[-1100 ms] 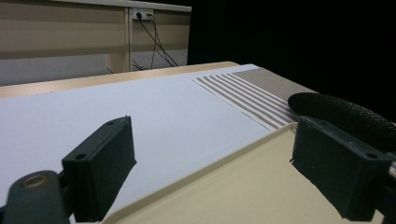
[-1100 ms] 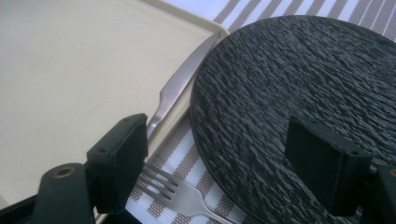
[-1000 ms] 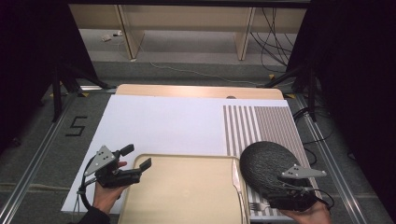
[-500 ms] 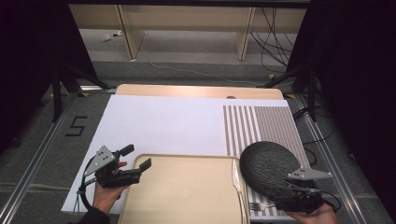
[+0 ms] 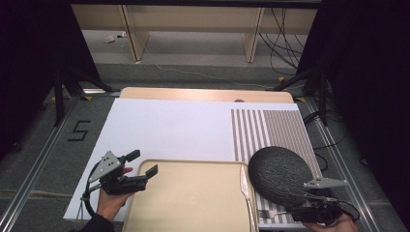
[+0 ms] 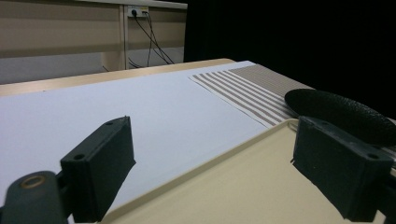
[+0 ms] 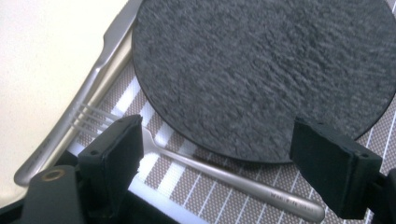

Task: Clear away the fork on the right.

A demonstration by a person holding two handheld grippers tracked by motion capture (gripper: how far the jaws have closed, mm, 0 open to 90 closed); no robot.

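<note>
Steel fork (image 7: 196, 161) untouched, right tool (image 5: 309, 211) drawn back

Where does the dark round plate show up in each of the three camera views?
High view: the dark plate lies lower right, on the striped mat, just beyond the right gripper.
Left gripper view: the plate is a low dark shape at the right edge, past the tray.
Right gripper view: the plate takes up the upper right, with the fork below it.
Shared landmark: the striped mat.
</note>
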